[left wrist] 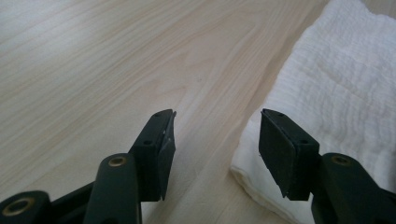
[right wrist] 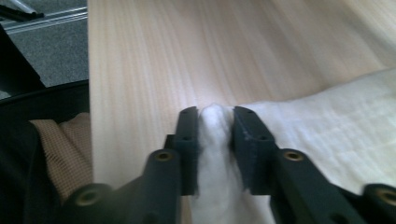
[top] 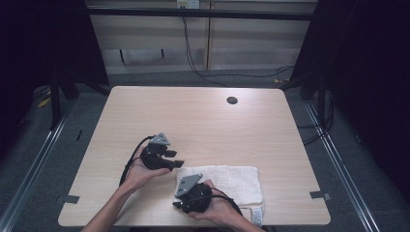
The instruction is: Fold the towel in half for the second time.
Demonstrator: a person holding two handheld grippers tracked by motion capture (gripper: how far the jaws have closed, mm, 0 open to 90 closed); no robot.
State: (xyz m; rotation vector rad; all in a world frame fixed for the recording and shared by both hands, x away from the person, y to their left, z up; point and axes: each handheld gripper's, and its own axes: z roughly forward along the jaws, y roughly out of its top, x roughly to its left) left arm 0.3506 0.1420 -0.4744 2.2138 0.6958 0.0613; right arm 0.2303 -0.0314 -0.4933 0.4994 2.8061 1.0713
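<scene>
A white folded towel (top: 232,181) lies flat near the front edge of the light wooden table (top: 203,116). My left gripper (top: 176,158) hovers at the towel's far left corner. In the left gripper view it (left wrist: 217,121) stands open, one pad over bare wood and the other above the towel (left wrist: 336,79) edge, with nothing pinched. My right gripper (top: 178,205) sits at the towel's near left corner. In the right gripper view it (right wrist: 215,112) is shut on a bunched fold of the towel (right wrist: 327,121), which bulges up between the pads.
A round cable hole (top: 232,100) sits at the table's far right. Cables (top: 203,72) run across the floor behind the table. The table's front edge lies just left of the right gripper, with the person's clothing (right wrist: 60,149) below it.
</scene>
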